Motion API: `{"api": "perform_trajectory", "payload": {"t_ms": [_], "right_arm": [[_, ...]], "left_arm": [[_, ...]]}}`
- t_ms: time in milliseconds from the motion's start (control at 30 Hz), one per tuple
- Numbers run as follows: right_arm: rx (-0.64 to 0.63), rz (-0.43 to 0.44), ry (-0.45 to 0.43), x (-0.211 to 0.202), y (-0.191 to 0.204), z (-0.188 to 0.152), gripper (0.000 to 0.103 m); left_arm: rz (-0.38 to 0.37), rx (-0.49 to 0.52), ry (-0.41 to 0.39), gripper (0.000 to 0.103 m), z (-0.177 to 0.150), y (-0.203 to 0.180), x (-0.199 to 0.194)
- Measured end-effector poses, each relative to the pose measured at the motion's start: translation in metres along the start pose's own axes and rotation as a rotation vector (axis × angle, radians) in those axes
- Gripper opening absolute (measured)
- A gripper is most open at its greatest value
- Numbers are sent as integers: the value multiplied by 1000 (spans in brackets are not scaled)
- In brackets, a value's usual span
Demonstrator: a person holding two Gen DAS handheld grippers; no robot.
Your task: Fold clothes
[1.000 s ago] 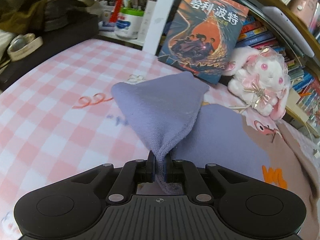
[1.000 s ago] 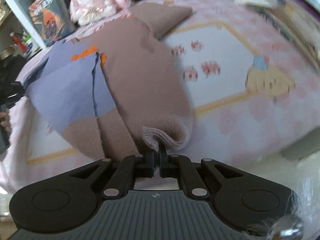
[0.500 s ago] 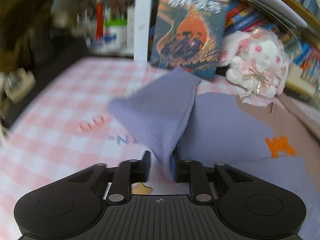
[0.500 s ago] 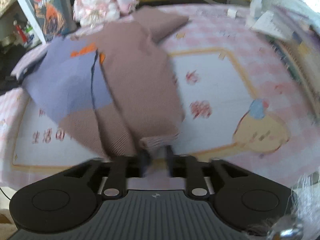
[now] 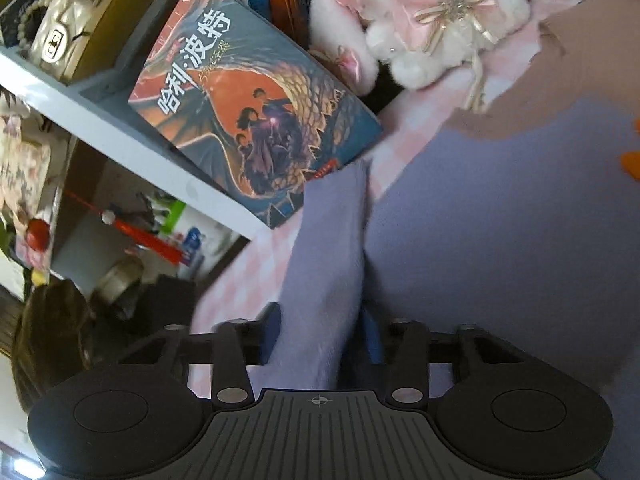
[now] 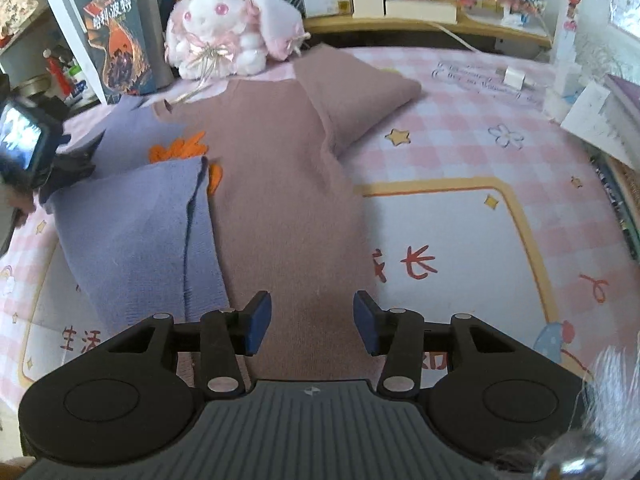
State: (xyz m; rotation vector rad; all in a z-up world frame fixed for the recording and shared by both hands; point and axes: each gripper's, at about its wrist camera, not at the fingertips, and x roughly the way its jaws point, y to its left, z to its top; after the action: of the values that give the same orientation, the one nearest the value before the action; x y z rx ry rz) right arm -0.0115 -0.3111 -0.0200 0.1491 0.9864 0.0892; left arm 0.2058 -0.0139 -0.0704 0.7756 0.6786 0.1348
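A sweater, half mauve (image 6: 280, 184) and half lavender (image 6: 132, 216) with an orange motif (image 6: 180, 148), lies flat on the pink checked cloth. Its lavender sleeve is folded over the body; the mauve sleeve (image 6: 352, 84) lies spread to the back right. My right gripper (image 6: 312, 322) is open and empty above the mauve hem. My left gripper (image 5: 320, 336) is open, rolled to one side, with a lavender sleeve fold (image 5: 324, 276) lying loose between its jaws. The left gripper shows at the left edge of the right wrist view (image 6: 28, 148).
A white and pink plush rabbit (image 6: 224, 44) and a book with a dragon cover (image 6: 116, 44) stand at the back against shelves of books. Papers (image 6: 592, 116) lie at the right edge. A bookshelf post (image 5: 120, 136) stands close to the left gripper.
Both grippers opened. The right one let go of the mauve hem, which now lies flat. The left one released the lavender sleeve and rolled sideways, closer to the book.
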Motion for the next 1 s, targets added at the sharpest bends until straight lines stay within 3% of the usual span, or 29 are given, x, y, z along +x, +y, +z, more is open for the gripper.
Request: {"api": "perform_trajectory", "payload": {"t_ms": [33, 133, 200, 267, 333, 400, 433, 500, 667, 833, 867, 900, 967, 1000], "right_arm": [[-5, 3, 12, 2, -1, 0, 43], [-14, 2, 43, 8, -4, -2, 39], [-9, 1, 48, 10, -8, 0, 37], [-8, 1, 43, 10, -12, 5, 37], [-32, -11, 19, 10, -14, 15, 37], [-79, -38, -14, 15, -12, 31, 38], [-113, -54, -36, 19, -7, 41, 38], [-185, -82, -80, 29, 4, 63, 42], [-379, -173, -154, 79, 45, 114, 43], [-553, -333, -122, 136, 69, 136, 41], [-553, -355, -118, 143, 66, 139, 29], [-525, -367, -126, 144, 60, 142, 6], [-360, -355, -185, 129, 35, 150, 6], [-204, -338, -236, 111, 14, 150, 6]], "left_arm": [[-3, -85, -20, 7, 0, 12, -3], [-24, -739, -65, 7, -35, 93, -25], [-43, -1239, -26, 8, -97, 137, -28], [-125, -1614, 106, 8, -160, 155, -14], [-205, -1692, 207, 14, -192, 157, -4], [-221, -1623, 238, 22, -200, 161, -9], [-215, -1581, 233, 33, -200, 163, -15], [-213, -1464, 221, 46, -195, 165, -29], [-188, -1131, 202, 45, -169, 144, -73], [-358, -782, 41, 47, -112, 87, -118], [-379, -724, 16, 47, -100, 76, -125], [-394, -688, -2, 47, -94, 68, -130], [-424, -647, -32, 47, -83, 60, -137], [-437, -633, -45, 47, -82, 58, -138]]}}
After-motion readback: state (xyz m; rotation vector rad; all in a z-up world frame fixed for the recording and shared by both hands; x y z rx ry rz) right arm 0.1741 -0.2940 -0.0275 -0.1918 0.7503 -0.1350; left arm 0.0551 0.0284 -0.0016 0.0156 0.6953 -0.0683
